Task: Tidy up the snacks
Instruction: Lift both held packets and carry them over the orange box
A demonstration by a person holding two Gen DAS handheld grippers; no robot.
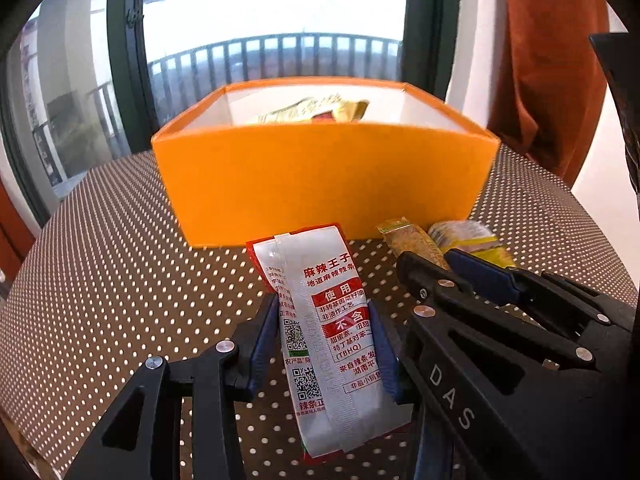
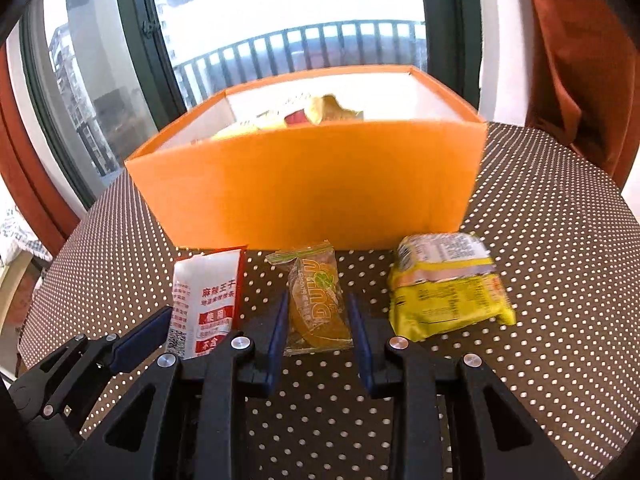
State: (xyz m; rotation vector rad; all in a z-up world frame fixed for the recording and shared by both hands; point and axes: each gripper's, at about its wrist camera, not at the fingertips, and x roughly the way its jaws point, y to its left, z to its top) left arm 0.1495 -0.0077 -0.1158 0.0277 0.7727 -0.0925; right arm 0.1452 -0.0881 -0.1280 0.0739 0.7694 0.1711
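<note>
Brown dotted tablecloth (image 2: 540,280) bears an orange box (image 2: 304,188) before a balcony window (image 2: 288,12).

A table (image 2: 560,280) covered in a brown cloth dotted with white carries everything here. An open orange box (image 2: 304,184) sits on it toward the window side, with snack packets inside. In front of the box and to the right, a yellow snack pack (image 2: 448,284) lies on the cloth.
</note>
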